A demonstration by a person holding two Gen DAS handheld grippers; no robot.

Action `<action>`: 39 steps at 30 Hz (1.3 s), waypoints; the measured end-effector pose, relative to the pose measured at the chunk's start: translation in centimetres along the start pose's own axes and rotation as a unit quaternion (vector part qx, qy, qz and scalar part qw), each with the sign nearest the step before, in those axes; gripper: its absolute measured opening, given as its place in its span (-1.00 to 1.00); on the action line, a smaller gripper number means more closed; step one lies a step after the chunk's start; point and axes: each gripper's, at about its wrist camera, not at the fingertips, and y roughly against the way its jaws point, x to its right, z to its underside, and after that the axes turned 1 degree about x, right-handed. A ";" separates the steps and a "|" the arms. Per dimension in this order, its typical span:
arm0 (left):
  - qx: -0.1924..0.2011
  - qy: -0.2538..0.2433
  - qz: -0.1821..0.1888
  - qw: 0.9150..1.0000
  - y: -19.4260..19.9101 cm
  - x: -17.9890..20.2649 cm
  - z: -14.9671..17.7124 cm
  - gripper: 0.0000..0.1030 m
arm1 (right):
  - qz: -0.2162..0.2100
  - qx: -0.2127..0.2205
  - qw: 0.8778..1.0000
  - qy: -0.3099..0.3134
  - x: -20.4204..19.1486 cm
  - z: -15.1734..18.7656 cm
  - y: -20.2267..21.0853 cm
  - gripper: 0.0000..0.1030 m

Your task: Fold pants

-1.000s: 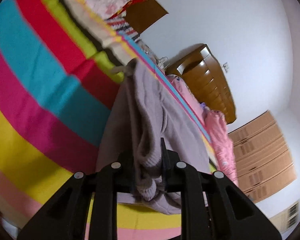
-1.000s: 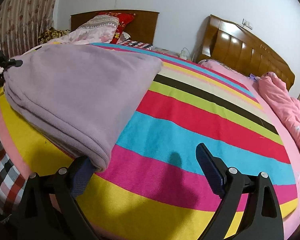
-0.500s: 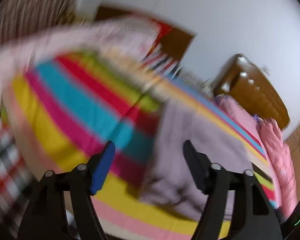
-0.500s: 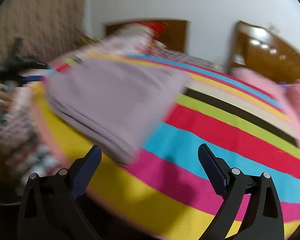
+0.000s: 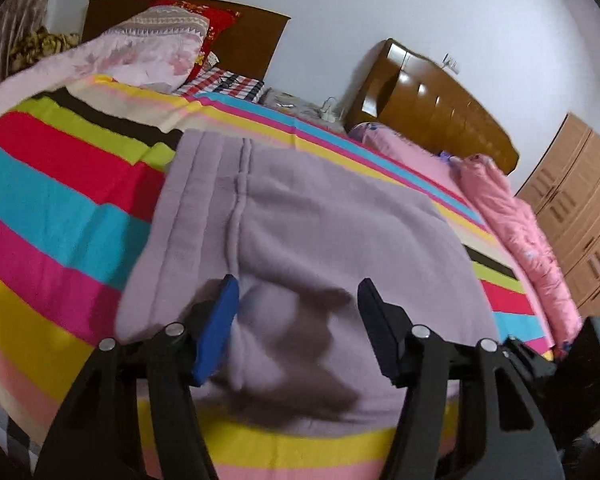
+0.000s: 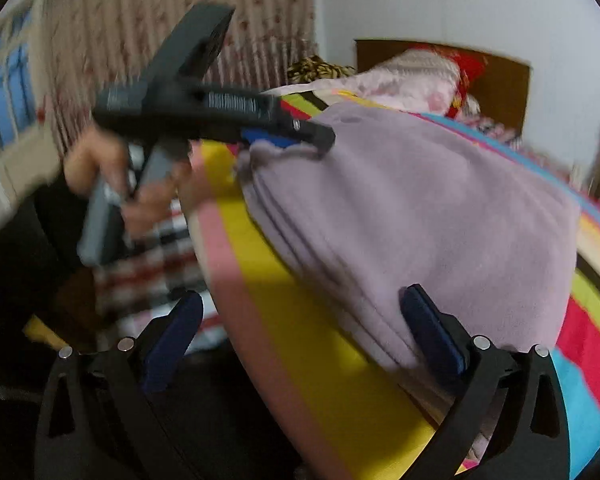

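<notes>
Folded lilac pants (image 5: 320,220) lie flat on the striped bed cover (image 5: 60,200), near its front edge. My left gripper (image 5: 298,320) hovers over the near end of the pants and throws a shadow on them. Its jaws are closing, with fabric below the blue pads but not pinched. In the right wrist view the left gripper (image 6: 284,138) sits at the far corner of the pants (image 6: 420,208), held by a hand (image 6: 100,164). My right gripper (image 6: 302,332) is wide and still opening. Its right finger stands beside the pants' near edge, and only the yellow stripe lies between its fingers.
Pillows (image 5: 156,44) and a wooden headboard (image 5: 432,100) stand at the far end of the bed. A pink quilt (image 5: 512,232) lies along the right side, with a wardrobe (image 5: 580,208) beyond it. A checkered sheet (image 6: 152,264) hangs below the bed's edge, and a curtain (image 6: 180,20) hangs behind.
The left gripper let go of the bunched pants and pulled back; they now lie flat. The right gripper swung left, bringing the hand and the left gripper into its view.
</notes>
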 end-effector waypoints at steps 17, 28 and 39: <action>0.036 0.019 -0.052 0.998 1.6 1.1 -1.2 0.13 | -0.081 -0.017 0.996 0.024 -1.3 -4.8 -2.7 0.92; -0.053 -0.074 -0.198 0.976 -3.1 2.8 -2.7 0.69 | -0.080 -0.043 0.996 0.027 -1.9 -4.3 -2.4 0.92; -0.024 0.014 -0.136 0.990 -1.0 -1.5 1.0 0.87 | -0.073 -0.057 0.995 0.029 -3.3 -7.5 -5.4 0.92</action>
